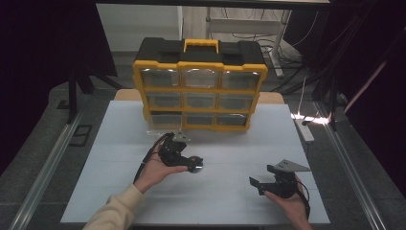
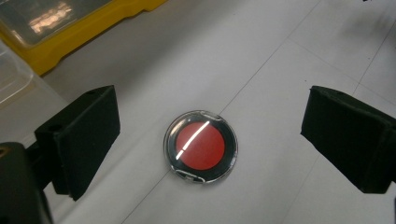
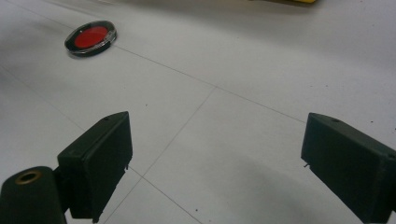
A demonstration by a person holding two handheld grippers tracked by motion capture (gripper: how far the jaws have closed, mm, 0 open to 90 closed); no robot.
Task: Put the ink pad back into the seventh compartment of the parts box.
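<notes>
While the left gripper (image 1: 191, 164) hangs over the round red-centred case (image 2: 201, 146), its jaws stand wide apart with the case lying flat on the desk (image 1: 230, 201) between them, touched by neither — nothing is held. Seen from the high view, the case (image 1: 195, 167) sits just in front of the left hand (image 1: 155, 172), well apart from the yellow-and-black drawer organizer (image 1: 198, 86) at the back of the desk. A clear drawer (image 1: 165, 135) appears pulled out at the organizer's lower left; whether the case belongs there I cannot tell. The right gripper (image 1: 255, 184) rests near the desk's front right, jaws likewise spread wide and empty, the case (image 3: 90, 37) far off at the upper left of its own view. Risks as judged from here: the case is low and flat with a glossy clear lid, so the pads may close above its rim and skate off, or catch only the top edge and flip it. Its round outline gives the jaws little flat face to bear on — an off-centre squeeze would likely squirt it sideways across the smooth desk. Coming down too steeply could press the pads into the desk before they reach the case's sides. Two small tabs show on the lid's rim; pinching across those might pop the lid. If lifted with a thin hold, a tilt of the hand could let it slip on the way to the organizer.
</notes>
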